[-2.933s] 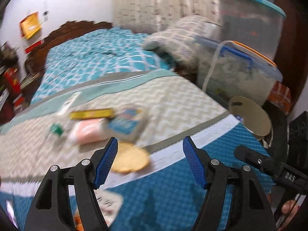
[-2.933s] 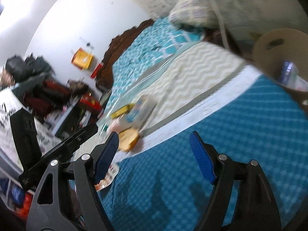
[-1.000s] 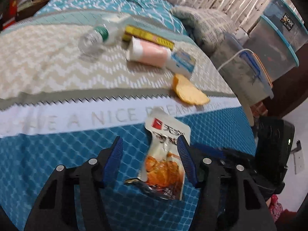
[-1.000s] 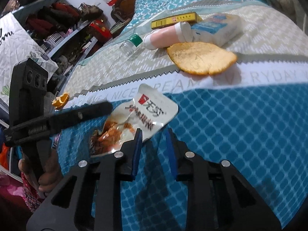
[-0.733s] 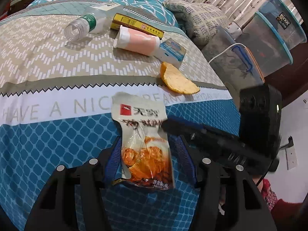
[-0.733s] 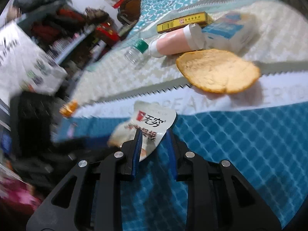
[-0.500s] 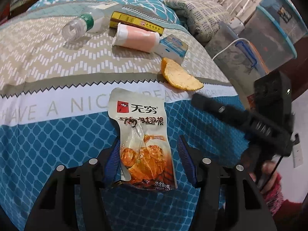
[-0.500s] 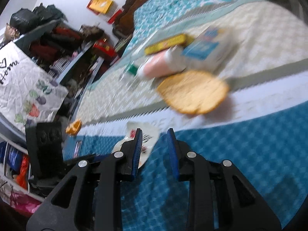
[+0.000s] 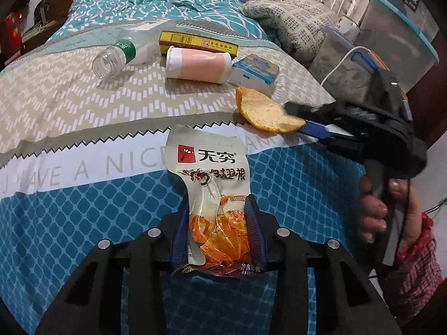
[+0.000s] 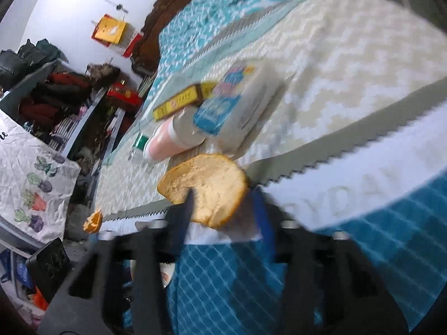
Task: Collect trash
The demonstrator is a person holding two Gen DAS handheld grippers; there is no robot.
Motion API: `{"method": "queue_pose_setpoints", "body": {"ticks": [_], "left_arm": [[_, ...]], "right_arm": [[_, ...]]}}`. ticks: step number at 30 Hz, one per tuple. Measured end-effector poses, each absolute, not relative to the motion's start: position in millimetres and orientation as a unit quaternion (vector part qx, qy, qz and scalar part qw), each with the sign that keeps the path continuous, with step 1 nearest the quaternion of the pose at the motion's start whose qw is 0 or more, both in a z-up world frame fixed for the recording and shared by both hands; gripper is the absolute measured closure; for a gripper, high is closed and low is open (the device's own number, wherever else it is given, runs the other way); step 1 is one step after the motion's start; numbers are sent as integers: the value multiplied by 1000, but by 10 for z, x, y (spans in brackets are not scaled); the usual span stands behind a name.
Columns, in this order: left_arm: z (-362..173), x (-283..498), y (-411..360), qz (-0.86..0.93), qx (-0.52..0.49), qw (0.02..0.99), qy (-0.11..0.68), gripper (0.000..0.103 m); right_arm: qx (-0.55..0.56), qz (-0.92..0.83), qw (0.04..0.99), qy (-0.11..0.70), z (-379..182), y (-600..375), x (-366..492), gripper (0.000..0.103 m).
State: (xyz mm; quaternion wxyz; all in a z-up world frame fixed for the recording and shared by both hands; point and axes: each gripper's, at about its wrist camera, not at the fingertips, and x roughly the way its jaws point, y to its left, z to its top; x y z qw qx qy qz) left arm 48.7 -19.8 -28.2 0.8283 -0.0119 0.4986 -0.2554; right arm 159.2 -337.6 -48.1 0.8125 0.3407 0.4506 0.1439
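Snack wrapper (image 9: 215,195) looks light, crinkly and slippery, so left gripper (image 9: 218,229), jaws just squeezed onto its lower end, should pinch flat, while right gripper (image 10: 223,209) straddles the orange peel (image 10: 205,188), jaws slightly apart.

On the bed (image 9: 69,223) lies one empty plastic water bottle (image 9: 117,55) with a green label, one long yellow carton (image 9: 198,43), one pink-and-white roll (image 9: 198,65), one blue-and-white pack (image 9: 255,69), and one snack wrapper (image 9: 215,192) printed with red and black characters. Two pieces of orange peel show: one large curved piece (image 9: 265,110) by the white band of the bedspread, one small scrap (image 10: 93,220) off the bed's far edge. Two handheld grippers are in sight, the left gripper (image 9: 218,230) and the right gripper (image 9: 315,122), and one hand (image 9: 388,212). Two lidded clear storage tubs (image 9: 402,33) stand stacked beside one patterned pillow (image 9: 290,25)
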Motion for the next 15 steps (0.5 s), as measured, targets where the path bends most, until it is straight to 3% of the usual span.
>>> {"method": "queue_pose_setpoints", "body": {"ticks": [2, 6, 7, 8, 15], "left_arm": [[-282, 508, -159, -259, -28, 824, 503, 67], [-232, 532, -80, -264, -60, 819, 506, 68], [-219, 529, -81, -265, -64, 818, 506, 68], [-209, 529, -89, -266, -67, 817, 508, 85], [-232, 456, -302, -282, -56, 804, 520, 88]], "right_arm": [[338, 148, 812, 452, -501, -3308, 1632, 84], [343, 160, 812, 444, -483, -3271, 1507, 93], [347, 162, 811, 443, -488, -3284, 1448, 93], [351, 163, 810, 441, -487, -3313, 1381, 93], [382, 152, 805, 429, -512, -3653, 774, 94]]}}
